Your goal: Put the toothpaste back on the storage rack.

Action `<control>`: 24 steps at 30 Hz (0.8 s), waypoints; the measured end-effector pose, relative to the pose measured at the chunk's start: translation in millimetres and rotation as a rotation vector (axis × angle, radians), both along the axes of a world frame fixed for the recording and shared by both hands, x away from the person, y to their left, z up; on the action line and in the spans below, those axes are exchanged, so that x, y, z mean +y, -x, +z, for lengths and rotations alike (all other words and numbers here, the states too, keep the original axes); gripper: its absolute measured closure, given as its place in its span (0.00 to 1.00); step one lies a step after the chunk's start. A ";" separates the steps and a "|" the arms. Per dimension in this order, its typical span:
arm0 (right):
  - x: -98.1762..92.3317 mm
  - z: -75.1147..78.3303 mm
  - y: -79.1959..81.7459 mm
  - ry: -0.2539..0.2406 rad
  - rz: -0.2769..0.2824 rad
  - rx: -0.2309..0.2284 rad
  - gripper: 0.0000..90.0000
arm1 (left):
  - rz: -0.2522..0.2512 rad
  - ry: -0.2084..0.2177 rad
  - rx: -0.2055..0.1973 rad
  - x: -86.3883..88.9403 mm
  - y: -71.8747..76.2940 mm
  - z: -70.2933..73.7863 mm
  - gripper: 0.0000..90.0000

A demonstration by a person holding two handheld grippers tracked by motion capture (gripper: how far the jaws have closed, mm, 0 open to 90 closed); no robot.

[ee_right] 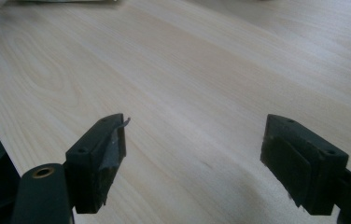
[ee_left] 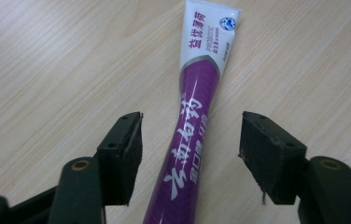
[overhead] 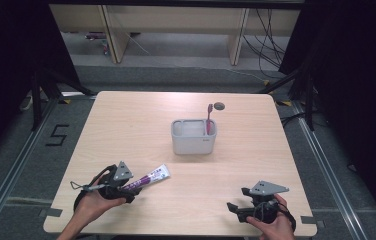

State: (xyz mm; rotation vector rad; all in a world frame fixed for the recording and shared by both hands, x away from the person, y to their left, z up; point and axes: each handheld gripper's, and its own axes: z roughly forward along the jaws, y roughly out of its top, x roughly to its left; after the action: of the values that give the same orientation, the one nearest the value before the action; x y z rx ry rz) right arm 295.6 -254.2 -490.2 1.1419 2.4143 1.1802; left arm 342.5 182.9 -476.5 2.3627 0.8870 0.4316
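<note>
The toothpaste tube (ee_left: 193, 140) lies between your left gripper (ee_left: 190, 147)'s part-open jaws, untouched, pointing to 1 o'clock. It may slip if they pinch off-centre. Your right gripper (ee_right: 192, 154) stands wide and empty.

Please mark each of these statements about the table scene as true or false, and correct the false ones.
1. The toothpaste tube lies between the jaws of the left gripper. True; a gap shows on each side, so the pads do not press on it.
2. The pink toothbrush lies flat on the table. False; it stands upright in the grey holder.
3. The right gripper holds the toothbrush. False; its jaws are open with bare table between them.
4. The holder stands near the middle of the table, beyond both grippers. True.
5. The toothpaste tube is green. False; it is purple with a white end.
</note>
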 end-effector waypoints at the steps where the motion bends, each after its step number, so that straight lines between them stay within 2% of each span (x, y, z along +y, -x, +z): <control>1: -0.1 -0.4 -0.1 0.005 -0.003 -0.005 0.25 | -0.012 -0.012 0.015 -2.2 -1.8 0.9 0.46; 2: 1.1 -0.8 1.0 -0.008 -0.008 0.023 0.25 | -0.029 -0.049 0.030 -3.3 -3.9 2.5 0.47; 3: 0.0 -1.0 -0.5 0.004 0.003 0.001 0.25 | -0.042 -0.062 0.041 -5.5 -5.4 2.9 0.48; 4: -0.1 -0.3 -0.1 0.007 -0.001 -0.003 0.25 | -0.048 -0.075 0.053 -7.8 -6.8 3.0 0.49; 5: 0.0 -0.1 -0.1 0.004 0.002 -0.002 0.26 | -0.078 -0.100 0.048 -9.2 -10.1 3.5 0.51; 6: 0.0 -0.1 -0.1 0.004 0.002 -0.002 0.26 | -0.078 -0.100 0.048 -9.2 -10.1 3.5 0.52; 7: 0.5 -0.4 -0.1 -0.005 0.006 0.006 0.26 | -0.068 -0.110 0.074 -13.0 -11.2 2.2 0.52; 8: 0.9 0.2 1.0 -0.004 -0.008 0.015 0.26 | -0.090 -0.132 0.083 -14.4 -14.0 2.7 0.54; 9: 0.2 0.2 0.1 0.007 0.006 -0.008 0.26 | -0.106 -0.153 0.096 -16.6 -17.5 2.7 0.58; 15: 0.3 0.4 0.4 0.001 0.006 -0.004 0.26 | -0.136 -0.198 0.118 -22.2 -26.9 2.5 0.64; 20: 0.1 0.4 0.2 0.002 0.008 -0.007 0.26 | -0.141 -0.213 0.136 -24.1 -30.0 2.6 0.71; 24: 0.7 0.4 0.7 0.003 0.010 0.002 0.26 | -0.157 -0.244 0.171 -27.6 -34.0 1.8 0.73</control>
State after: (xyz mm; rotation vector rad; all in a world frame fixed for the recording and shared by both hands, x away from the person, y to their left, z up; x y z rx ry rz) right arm 294.9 -253.5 -489.8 1.1322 2.4250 1.1783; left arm 376.5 155.3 -474.6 2.7035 0.7511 0.2904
